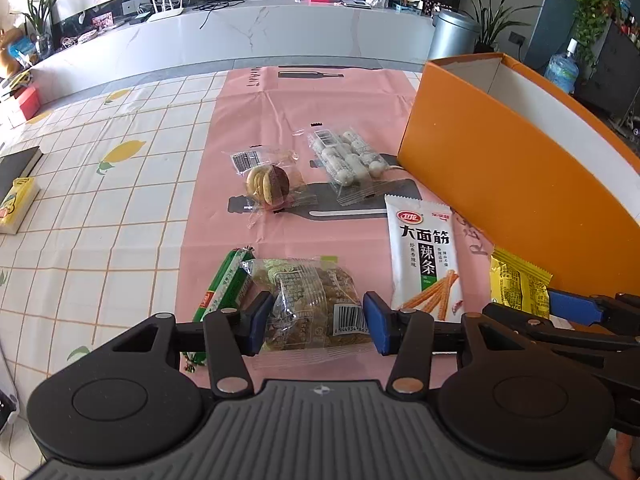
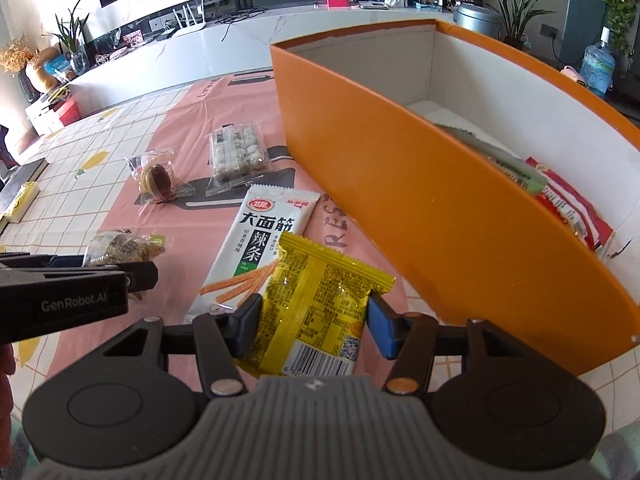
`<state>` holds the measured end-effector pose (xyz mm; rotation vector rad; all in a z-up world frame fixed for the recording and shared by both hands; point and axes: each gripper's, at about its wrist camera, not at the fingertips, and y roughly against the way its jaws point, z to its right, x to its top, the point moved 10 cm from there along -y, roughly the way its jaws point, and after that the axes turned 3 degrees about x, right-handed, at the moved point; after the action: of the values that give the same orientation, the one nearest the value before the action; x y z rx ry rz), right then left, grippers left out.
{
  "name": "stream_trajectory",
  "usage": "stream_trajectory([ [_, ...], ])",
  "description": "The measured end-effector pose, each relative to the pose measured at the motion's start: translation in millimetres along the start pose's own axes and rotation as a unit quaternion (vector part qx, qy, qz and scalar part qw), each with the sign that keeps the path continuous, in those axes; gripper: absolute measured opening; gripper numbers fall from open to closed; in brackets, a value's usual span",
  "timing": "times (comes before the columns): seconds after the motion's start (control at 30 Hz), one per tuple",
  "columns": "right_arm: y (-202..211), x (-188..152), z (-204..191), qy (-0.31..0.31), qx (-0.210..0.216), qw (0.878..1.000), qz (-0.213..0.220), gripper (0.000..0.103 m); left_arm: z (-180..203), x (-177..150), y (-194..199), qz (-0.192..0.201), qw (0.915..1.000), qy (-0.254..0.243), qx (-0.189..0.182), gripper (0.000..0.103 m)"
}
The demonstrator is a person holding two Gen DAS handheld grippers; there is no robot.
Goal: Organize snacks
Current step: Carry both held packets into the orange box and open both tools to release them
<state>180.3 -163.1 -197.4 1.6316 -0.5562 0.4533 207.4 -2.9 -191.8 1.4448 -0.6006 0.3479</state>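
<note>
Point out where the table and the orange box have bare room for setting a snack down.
Free: the checked cloth left of the pink mat, up to the yellow-covered book; and the far end of the orange box, white floor showing. Crowded: the mat's middle, with the cookie pack, white candy pack and white spicy-strip packet; the box's near end holds packets.

Between my left fingers (image 1: pixel 260 322) sits the clear snack bag (image 1: pixel 310 304), a sausage stick (image 1: pixel 224 284) just left of it. Between my right fingers (image 2: pixel 380 326) sits the foil packet (image 2: pixel 320 312); the box (image 2: pixel 420 208) stands right, beyond them
</note>
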Motion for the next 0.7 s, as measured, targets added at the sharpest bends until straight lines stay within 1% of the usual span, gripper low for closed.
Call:
stream_trajectory([
  [0.33,34,2,-1,0.020,0.009,0.999,0.025,0.054,10,3,40,0.029,0.9996,0.000,-0.008,0.055],
  [0.7,95,24,5,0.059,0.024,0.994,0.086,0.054,36,22,97,0.081,0.9964,-0.004,-0.026,0.055],
])
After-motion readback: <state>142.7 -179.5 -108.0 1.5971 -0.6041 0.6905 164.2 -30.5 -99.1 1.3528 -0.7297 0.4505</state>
